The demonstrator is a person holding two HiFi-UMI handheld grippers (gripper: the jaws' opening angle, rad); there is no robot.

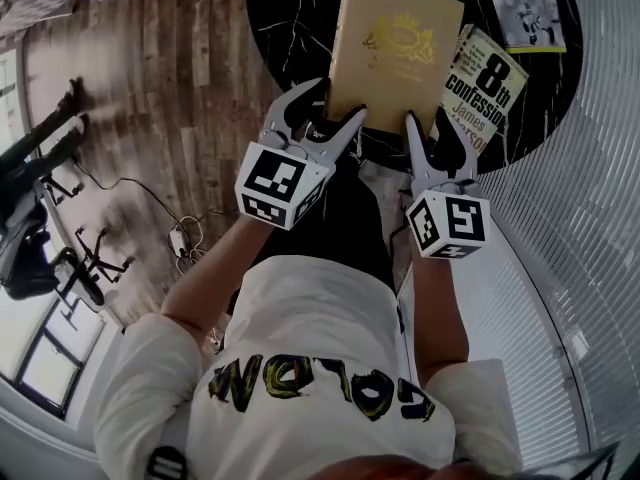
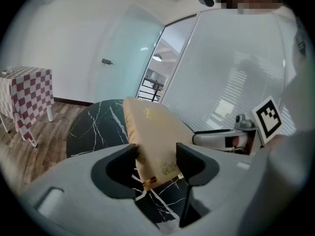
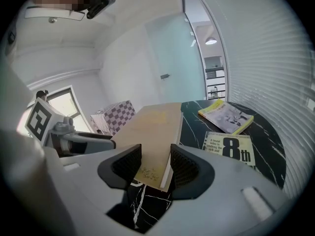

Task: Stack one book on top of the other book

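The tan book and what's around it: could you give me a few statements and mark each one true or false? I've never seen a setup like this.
1. The left gripper and the right gripper are both closed on the tan book. True.
2. The tan book already lies flat on top of the 8th confession book. False: it is held in the grippers, and the 8th confession book lies on the table beside it with its cover showing.
3. The table is black with white veins. True.
4. Only two books are in view. False: a third book, yellow-edged, lies farther along the table.
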